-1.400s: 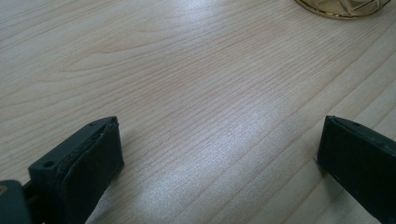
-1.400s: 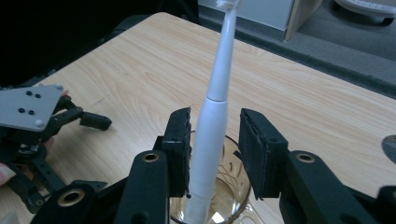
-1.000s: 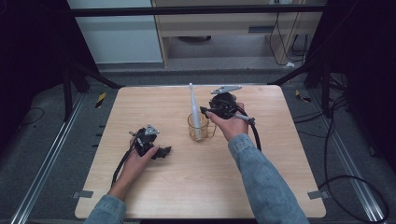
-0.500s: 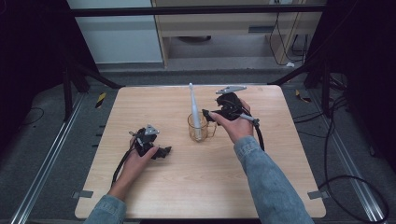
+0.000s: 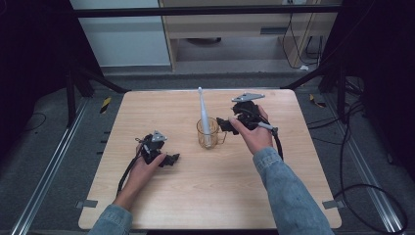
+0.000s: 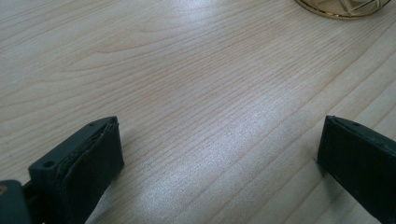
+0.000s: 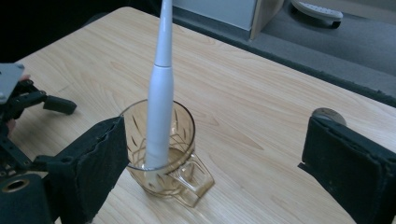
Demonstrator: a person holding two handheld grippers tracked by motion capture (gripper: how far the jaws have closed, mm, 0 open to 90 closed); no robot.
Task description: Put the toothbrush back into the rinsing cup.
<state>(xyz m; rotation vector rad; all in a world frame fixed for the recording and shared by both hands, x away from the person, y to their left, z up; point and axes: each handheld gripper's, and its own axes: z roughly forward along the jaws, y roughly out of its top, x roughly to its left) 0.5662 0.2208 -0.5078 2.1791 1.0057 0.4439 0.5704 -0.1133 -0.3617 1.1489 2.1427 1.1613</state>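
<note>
A pale, wood-grain table [image 5: 205,196] has wide bare room near its front edge. At its middle stands an amber cut-glass mug [image 5: 207,133] holding a white toothbrush [image 5: 204,115] upright. The right gripper [image 5: 224,124] sits just beside the mug, jaws spread apart; the left gripper [image 5: 172,159] rests well apart, jaws spread — grey floor around.

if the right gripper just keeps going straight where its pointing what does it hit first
Most likely the amber glass mug with the white toothbrush standing in it: it sits just ahead of the open right gripper, nearer one jaw than centred, so that jaw might touch first. Depth is uncertain.
</note>
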